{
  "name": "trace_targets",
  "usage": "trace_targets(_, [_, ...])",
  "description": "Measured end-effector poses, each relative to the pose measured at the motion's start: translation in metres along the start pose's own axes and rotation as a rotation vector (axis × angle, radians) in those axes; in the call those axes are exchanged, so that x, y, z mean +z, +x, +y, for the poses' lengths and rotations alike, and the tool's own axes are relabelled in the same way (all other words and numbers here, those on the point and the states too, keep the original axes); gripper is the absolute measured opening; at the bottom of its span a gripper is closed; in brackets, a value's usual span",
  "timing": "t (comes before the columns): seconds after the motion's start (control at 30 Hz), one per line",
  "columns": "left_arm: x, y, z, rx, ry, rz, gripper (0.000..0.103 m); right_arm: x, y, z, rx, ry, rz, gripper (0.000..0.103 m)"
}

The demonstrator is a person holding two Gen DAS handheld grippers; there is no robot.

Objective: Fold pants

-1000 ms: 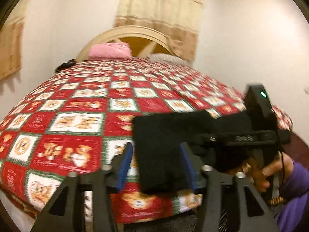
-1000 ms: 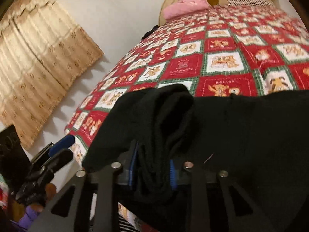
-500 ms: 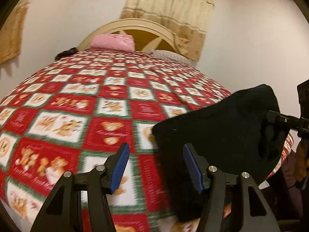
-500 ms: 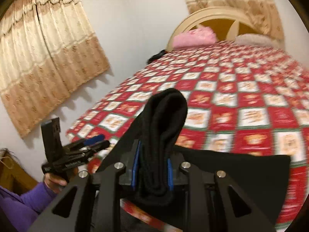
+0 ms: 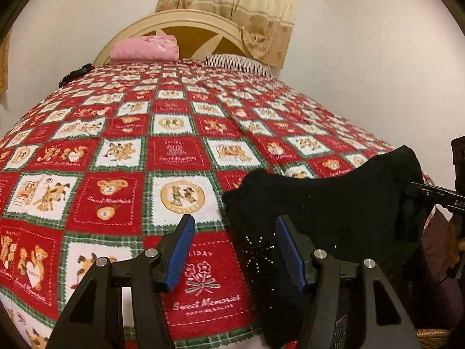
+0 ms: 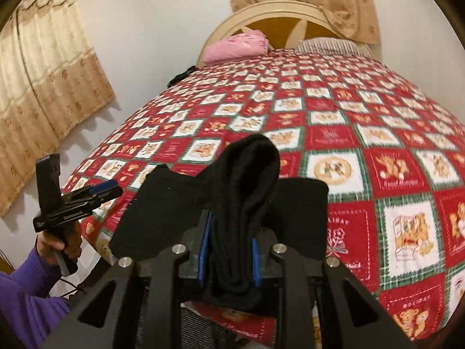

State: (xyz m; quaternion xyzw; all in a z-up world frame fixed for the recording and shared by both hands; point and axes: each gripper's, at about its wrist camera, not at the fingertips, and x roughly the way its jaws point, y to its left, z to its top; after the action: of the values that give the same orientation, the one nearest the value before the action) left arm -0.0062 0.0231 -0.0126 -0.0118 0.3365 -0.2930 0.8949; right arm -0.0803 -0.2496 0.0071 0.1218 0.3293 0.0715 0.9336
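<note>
The black pants [image 5: 328, 212] are folded into a bundle at the near edge of the bed. My right gripper [image 6: 229, 250] is shut on a thick bunch of the pants [image 6: 247, 192], which stands up between its blue pads. The rest of the fabric spreads below it on the bedspread. My left gripper [image 5: 235, 247] is open and empty, just left of the pants, with its right finger [image 5: 287, 247] against the fabric's left edge. The left gripper also shows in the right wrist view [image 6: 87, 195], held in a hand with a purple sleeve.
The bed wears a red, green and white teddy-bear bedspread [image 5: 174, 151]. A pink pillow [image 5: 145, 48] and a striped pillow [image 5: 238, 62] lie at the cream headboard [image 5: 186, 23]. A dark item [image 5: 72, 75] sits at the far left edge. Curtains [image 6: 43, 87] hang on the walls.
My left gripper let go of the pants and moved left, so the fabric is now beside it. My right gripper lifted its bunch and carried the pants over the bed edge.
</note>
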Motion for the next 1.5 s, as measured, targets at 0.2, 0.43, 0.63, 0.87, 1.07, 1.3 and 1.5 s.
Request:
trace_targets(0.2, [-0.004,0.012,-0.008,0.003,-0.011,0.044,0.06,-0.009,0.01,-0.005,-0.037,-0.012,0.01,0.026])
trace_targets(0.43, [-0.005,0.02,-0.026,0.031,0.019,0.054,0.06,-0.016,0.015,-0.013,-0.056,-0.034,0.019,0.026])
trace_targets(0.63, [-0.01,0.032,-0.032,0.077,0.021,0.092,0.06,-0.021,0.016,-0.029,-0.034,0.036,0.017,0.026])
trace_targets(0.87, [-0.009,0.043,-0.037,0.137,0.01,0.138,0.064,-0.025,0.022,-0.038,-0.08,-0.018,0.036,0.028])
trace_targets(1.07, [-0.008,0.044,-0.044,0.18,0.041,0.145,0.064,-0.026,0.001,-0.038,-0.068,0.013,0.005,0.037])
trace_targets(1.3, [-0.008,0.045,-0.048,0.212,0.054,0.148,0.064,-0.022,-0.023,0.007,-0.147,-0.114,-0.089,0.027])
trace_targets(1.5, [-0.007,0.046,-0.05,0.225,0.059,0.16,0.064,-0.03,0.015,0.028,-0.085,-0.203,0.036,0.022])
